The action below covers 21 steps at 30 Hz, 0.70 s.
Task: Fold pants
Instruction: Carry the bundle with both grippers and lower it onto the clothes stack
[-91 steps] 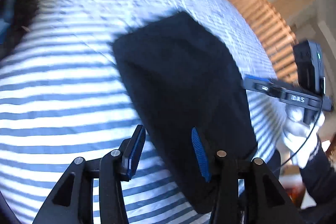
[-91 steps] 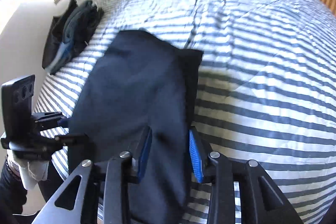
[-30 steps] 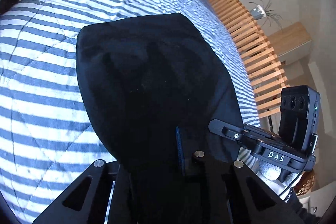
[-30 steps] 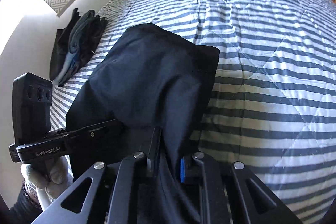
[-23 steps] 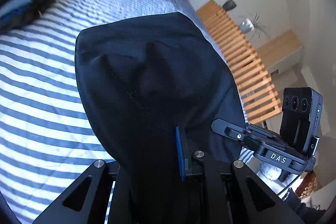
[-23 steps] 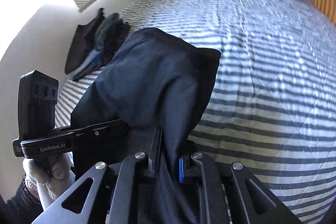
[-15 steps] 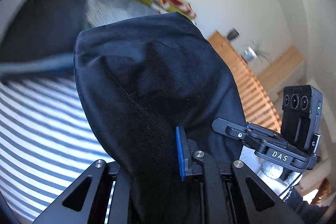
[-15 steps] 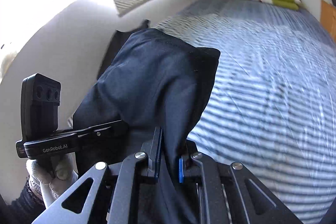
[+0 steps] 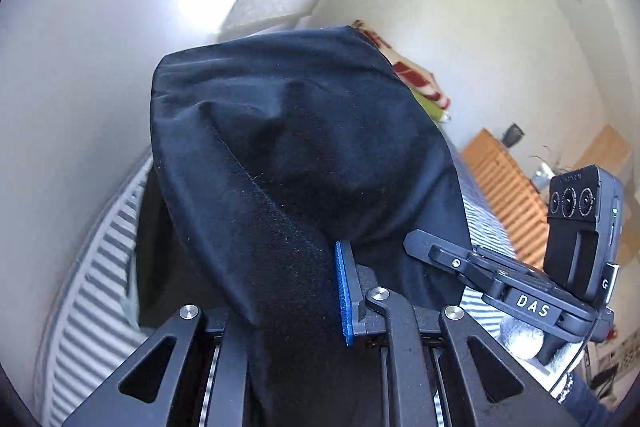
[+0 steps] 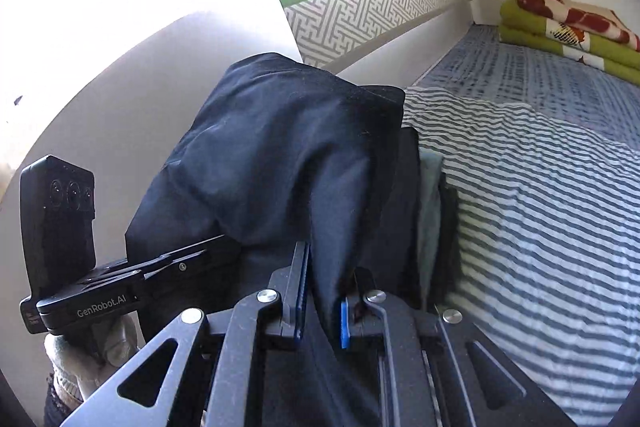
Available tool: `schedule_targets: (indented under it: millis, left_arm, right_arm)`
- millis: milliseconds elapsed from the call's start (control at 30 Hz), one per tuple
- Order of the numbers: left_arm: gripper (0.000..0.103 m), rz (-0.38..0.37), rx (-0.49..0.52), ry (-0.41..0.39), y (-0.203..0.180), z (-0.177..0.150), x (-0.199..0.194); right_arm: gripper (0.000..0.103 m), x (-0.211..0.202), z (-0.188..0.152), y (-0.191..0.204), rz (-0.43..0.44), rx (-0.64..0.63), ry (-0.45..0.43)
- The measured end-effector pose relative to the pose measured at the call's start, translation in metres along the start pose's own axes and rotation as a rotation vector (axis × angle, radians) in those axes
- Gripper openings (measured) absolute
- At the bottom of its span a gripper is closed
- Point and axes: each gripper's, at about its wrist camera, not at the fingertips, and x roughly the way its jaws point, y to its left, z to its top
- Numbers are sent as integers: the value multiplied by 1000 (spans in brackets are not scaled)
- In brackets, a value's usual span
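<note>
The folded black pants [image 9: 288,155] hang bunched between both grippers, lifted off the bed. My left gripper [image 9: 296,267] is shut on their near edge; only its blue right pad [image 9: 342,295] shows, the other finger is under the cloth. My right gripper [image 10: 322,307] is shut on the same fold of the pants [image 10: 288,155], cloth pinched between its pads. Each view shows the other gripper beside it: the right gripper [image 9: 440,255] and the left gripper [image 10: 192,259]. Gloved hands hold both.
A stack of dark and grey folded clothes [image 10: 432,219] lies on the striped bed [image 10: 540,211] close to the white wall [image 10: 120,87], right under the pants. Green and red blankets [image 10: 568,27] lie at the bed's far end. A wooden slatted frame [image 9: 504,187] stands right.
Both grippers, open over the flat pants at first, closed on them. Over the last second they lifted the pants and swung them towards the wall and the clothes stack.
</note>
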Motion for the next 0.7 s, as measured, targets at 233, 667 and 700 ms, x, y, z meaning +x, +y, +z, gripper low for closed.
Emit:
schedule_targets:
  millis: [233, 667, 700]
  left_arm:
    - [28, 34, -33, 75, 72, 35, 97]
    - [64, 124, -4, -69, 100, 53, 67]
    - [64, 104, 2, -63, 91, 51, 67]
  right_arm:
    - [12, 99, 21, -33, -35, 28, 69]
    - [41, 78, 59, -75, 2, 70, -44]
    - [37, 82, 63, -70, 16, 69, -33]
